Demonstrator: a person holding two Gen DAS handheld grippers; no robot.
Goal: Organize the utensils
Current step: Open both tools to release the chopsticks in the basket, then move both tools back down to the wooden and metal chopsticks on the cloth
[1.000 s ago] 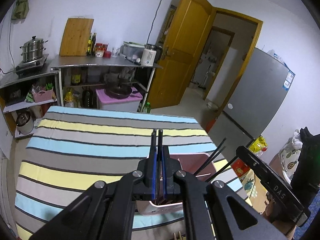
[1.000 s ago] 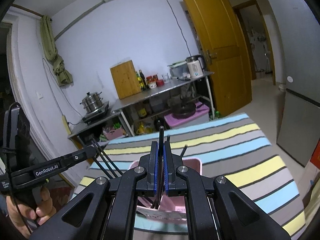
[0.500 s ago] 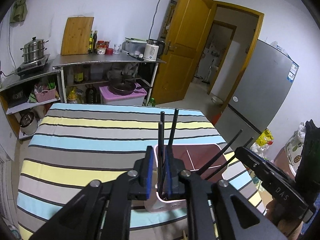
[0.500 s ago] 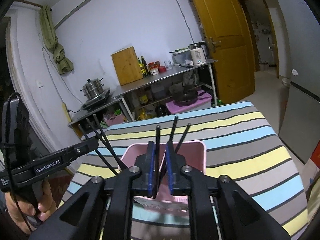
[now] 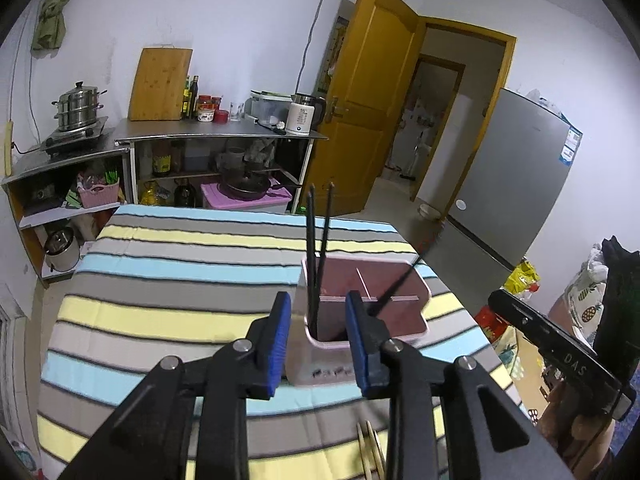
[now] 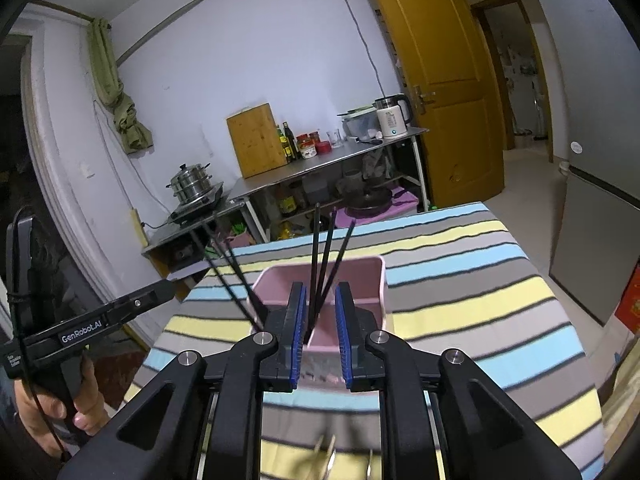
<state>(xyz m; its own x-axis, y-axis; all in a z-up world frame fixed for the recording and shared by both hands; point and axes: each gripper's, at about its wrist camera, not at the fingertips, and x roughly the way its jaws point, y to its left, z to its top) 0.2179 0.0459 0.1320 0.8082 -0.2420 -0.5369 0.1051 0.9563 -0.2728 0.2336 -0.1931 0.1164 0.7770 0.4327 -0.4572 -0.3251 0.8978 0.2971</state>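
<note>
Both your left gripper point(image 5: 316, 336) and right gripper point(image 6: 321, 328) stand wide and hold nothing; the black chopsticks point(image 5: 318, 248) lean inside the pink holder point(image 5: 416, 304) on the desk point(image 5: 168, 280), so they stay upright together.

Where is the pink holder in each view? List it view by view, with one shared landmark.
Left wrist: pink holder sits right of centre on the striped cloth, just beyond the open left gripper.
Right wrist: it is at centre, partly hidden behind the open right gripper.
Shared landmark: the cutting board leaning on the far wall.
</note>
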